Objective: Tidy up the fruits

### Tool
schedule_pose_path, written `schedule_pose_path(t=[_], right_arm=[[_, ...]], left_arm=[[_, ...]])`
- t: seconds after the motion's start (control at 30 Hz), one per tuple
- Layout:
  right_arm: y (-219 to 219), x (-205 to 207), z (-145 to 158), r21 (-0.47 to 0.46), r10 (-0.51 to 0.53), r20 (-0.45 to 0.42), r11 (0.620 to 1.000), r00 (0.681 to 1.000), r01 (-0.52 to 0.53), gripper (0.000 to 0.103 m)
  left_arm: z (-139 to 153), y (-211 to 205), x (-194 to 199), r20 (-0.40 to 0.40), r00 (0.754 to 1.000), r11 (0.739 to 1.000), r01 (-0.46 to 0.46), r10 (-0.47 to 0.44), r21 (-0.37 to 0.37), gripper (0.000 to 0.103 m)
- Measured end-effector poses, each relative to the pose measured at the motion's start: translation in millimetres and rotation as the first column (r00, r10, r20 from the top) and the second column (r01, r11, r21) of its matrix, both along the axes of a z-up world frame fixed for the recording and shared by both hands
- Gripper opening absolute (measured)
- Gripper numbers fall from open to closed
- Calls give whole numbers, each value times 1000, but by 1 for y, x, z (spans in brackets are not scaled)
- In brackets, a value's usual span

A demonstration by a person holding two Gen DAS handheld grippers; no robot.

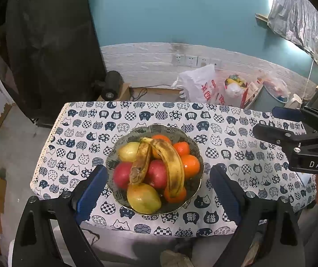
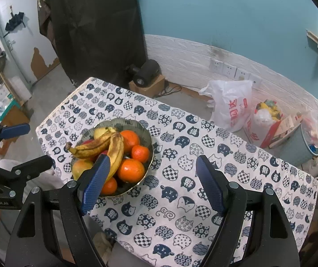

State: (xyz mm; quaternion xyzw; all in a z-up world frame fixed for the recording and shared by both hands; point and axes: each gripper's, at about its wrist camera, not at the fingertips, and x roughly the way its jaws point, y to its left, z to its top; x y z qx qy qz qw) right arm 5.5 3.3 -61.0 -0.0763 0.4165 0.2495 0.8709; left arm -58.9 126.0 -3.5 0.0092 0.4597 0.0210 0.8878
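Observation:
A patterned bowl stands on the cat-print tablecloth, full of fruit. Two spotted bananas lie on top of red apples, yellow-green pears and several oranges. My left gripper is open and empty, hovering above the bowl's near side. My right gripper is open and empty, above the cloth just right of the bowl; it also shows at the right of the left wrist view. The bananas and oranges show in the right wrist view too.
The table stands near a blue wall. Behind it on the floor are a white plastic bag, a full bin and a black device on a cardboard box. A dark curtain hangs at left.

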Motion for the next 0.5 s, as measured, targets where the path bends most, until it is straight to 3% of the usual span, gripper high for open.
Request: schedule_pose_path(t=[0.5], right_arm=[[1, 0, 1, 0, -1, 1, 1000, 1000, 1, 79]], left_arm=[[0, 0, -2, 8, 1000, 1000, -11, 11, 1, 94]])
